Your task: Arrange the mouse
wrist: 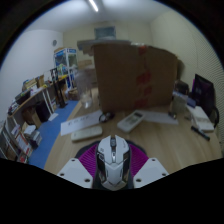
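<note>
One white plastic computer mouse (112, 160) lies lengthwise between the tongs (113, 168), pointing straight ahead. Both purple pads (88, 157) (one per side) clamp its flanks above the wooden worktop (170, 140).

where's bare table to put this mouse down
The mouse sits between the tool fingers. Bare wooden table lies just ahead and to both sides of them. Farther on it gets crowded: flat white items, a white device, then the big cardboard box.

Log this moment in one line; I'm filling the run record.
gripper: shut on mouse | mouse: white, between pink pads, above table | beyond: cardboard box
</note>
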Action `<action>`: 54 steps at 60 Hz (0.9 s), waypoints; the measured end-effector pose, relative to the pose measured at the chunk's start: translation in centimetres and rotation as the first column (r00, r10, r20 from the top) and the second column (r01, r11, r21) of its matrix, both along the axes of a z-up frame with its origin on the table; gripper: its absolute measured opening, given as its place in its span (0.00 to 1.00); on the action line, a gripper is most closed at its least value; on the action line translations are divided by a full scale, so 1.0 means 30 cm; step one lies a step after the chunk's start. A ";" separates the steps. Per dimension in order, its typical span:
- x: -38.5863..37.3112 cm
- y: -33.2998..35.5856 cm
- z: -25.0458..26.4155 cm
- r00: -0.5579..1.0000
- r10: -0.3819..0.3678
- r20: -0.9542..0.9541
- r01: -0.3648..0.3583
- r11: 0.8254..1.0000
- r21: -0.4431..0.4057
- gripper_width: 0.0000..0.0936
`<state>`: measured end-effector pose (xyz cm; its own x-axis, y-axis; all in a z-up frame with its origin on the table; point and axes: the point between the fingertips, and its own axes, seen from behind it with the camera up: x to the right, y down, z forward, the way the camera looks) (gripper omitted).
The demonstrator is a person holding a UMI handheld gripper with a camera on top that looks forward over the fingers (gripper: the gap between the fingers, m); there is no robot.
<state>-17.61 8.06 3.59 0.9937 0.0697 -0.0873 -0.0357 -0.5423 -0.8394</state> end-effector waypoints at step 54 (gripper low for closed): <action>0.167 -0.493 0.179 0.951 0.248 -0.183 -0.281 0.942 -0.184 0.89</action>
<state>-12.59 -6.74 8.96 0.9147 0.2923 -0.2790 0.0118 -0.7095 -0.7046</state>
